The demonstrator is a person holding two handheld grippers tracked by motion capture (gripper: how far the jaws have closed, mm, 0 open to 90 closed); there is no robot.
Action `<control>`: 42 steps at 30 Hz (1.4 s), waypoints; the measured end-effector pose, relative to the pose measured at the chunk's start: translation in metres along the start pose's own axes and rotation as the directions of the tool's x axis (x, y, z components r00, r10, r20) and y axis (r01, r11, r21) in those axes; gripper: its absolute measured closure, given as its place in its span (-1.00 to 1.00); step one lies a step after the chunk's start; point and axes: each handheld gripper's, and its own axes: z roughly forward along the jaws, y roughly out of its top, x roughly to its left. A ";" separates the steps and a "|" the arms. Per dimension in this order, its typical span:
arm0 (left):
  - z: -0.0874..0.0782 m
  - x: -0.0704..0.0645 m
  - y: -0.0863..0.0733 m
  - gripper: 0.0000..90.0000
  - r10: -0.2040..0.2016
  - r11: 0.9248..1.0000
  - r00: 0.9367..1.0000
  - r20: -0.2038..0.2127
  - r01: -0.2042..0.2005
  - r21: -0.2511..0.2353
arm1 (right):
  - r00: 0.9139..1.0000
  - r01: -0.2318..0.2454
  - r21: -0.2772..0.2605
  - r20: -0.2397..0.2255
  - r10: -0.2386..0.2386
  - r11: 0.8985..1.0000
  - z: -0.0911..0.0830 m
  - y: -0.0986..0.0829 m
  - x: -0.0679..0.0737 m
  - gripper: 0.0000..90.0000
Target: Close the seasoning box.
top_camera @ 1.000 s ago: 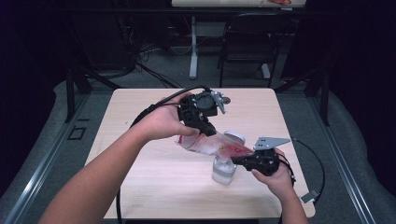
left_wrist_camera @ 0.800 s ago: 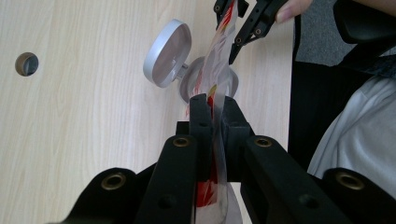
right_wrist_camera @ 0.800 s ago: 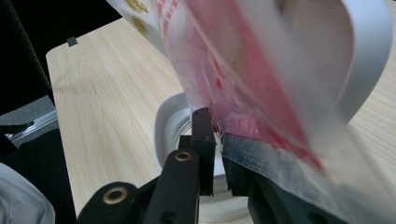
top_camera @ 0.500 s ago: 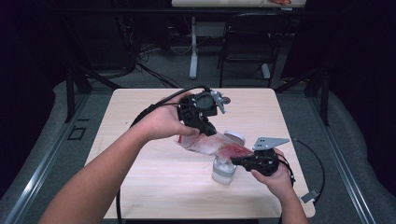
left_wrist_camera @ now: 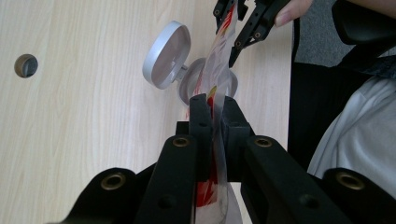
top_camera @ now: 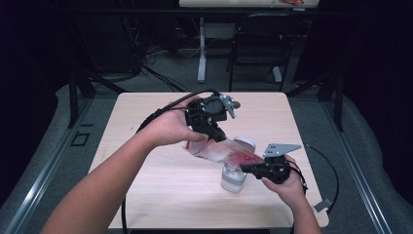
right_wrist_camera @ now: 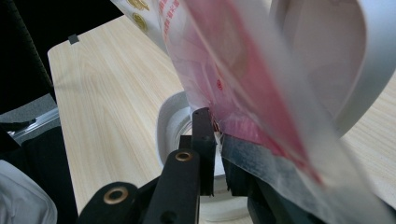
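Observation:
A clear plastic bag with red print (top_camera: 219,151) is stretched between both grippers above the table (top_camera: 146,195). My left gripper (top_camera: 218,137) is shut on its upper end; the jaws pinch the film (left_wrist_camera: 215,105) in the left gripper view. The lower corner is clamped in my shut right gripper (top_camera: 244,168), and the right gripper view shows the bag's edge (right_wrist_camera: 243,140) caught in the jaws. Under that lower corner stands an open round grey container (top_camera: 233,181), with its hinged lid (top_camera: 243,144) flipped back. The same container (left_wrist_camera: 190,85) and lid (left_wrist_camera: 166,55) lie below the bag.
The light wooden table has a small round hole (left_wrist_camera: 25,65) in its top. Cables (top_camera: 326,165) trail off its right side. A chair (top_camera: 258,53) and another table's leg (top_camera: 201,53) stand beyond the far edge.

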 end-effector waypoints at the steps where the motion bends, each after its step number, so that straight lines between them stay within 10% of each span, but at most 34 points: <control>1: 0.000 0.000 0.000 0.92 0.000 1.000 1.000 0.001 0.000 0.000 | 1.000 0.002 0.002 0.002 -0.002 1.000 0.000 0.000 0.000 0.88; 22: -0.001 0.006 -0.001 0.91 -0.018 1.000 1.000 0.000 0.018 -0.021 | 0.999 -0.006 0.002 -0.053 0.006 1.000 -0.003 0.000 0.000 0.93; 42: -0.002 0.002 -0.005 0.91 -0.012 1.000 1.000 -0.016 0.011 -0.027 | 0.999 -0.018 -0.037 0.027 0.019 0.999 -0.005 0.002 -0.004 0.92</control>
